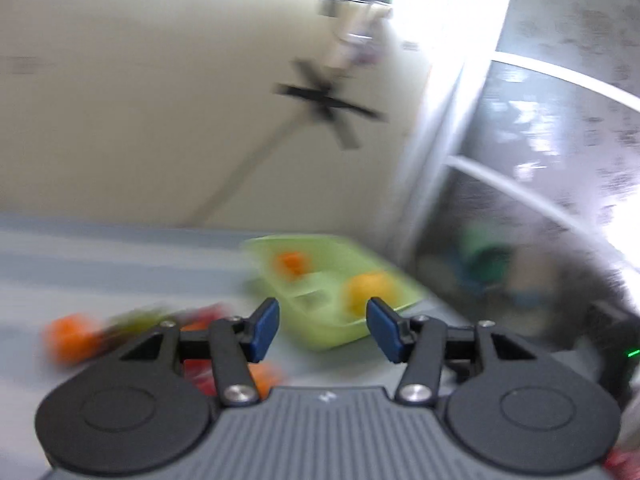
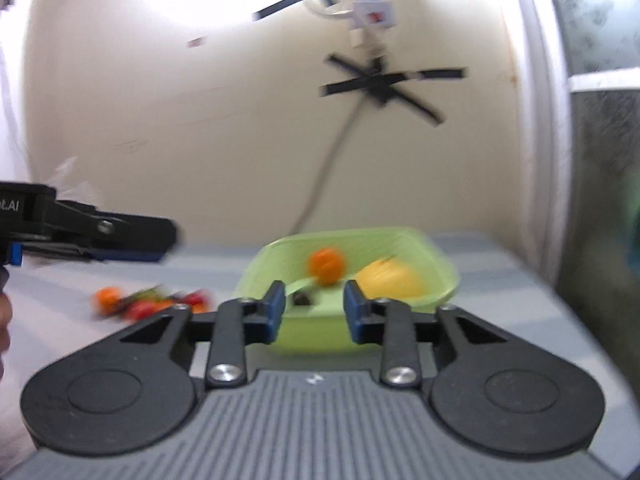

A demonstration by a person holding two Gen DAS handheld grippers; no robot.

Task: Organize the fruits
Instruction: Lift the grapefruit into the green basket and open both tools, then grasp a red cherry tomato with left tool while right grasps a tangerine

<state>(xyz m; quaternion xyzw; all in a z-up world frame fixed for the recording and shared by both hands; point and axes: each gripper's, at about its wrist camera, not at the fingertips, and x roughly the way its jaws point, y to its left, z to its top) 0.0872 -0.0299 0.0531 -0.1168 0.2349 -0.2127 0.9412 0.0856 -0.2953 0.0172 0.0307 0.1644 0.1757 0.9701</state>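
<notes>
On the grey tabletop (image 2: 500, 300), near its far edge by the cream wall (image 2: 160, 120), stands a light green tray (image 2: 440, 276) with dividers inside. In the tray lie two fruits: a small orange (image 2: 326, 266) in a far compartment and a bigger yellow fruit (image 2: 390, 280) to the right of it, both well inside the rim. To the left of the tray, apart from it, a loose pile (image 2: 148, 304) of small fruits lies on the tabletop; orange, red and some dark green ones show, but blur hides what kinds they are. The right tool (image 2: 314, 312) is in front of the tray, pointing at its near wall; its blue pads (image 2: 276, 312) stand apart with nothing between them. The left tool (image 1: 322, 328) is to the left of the tray, above the tabletop and the pile; its pads are also apart, a little wider, and empty. In the left wrist view the tray is ahead of it and slightly right, very blurred. On the wall above the tray there is a cross of black tape (image 2: 380, 84), and a thin cable (image 2: 324, 172) hangs from it down behind the tray.
</notes>
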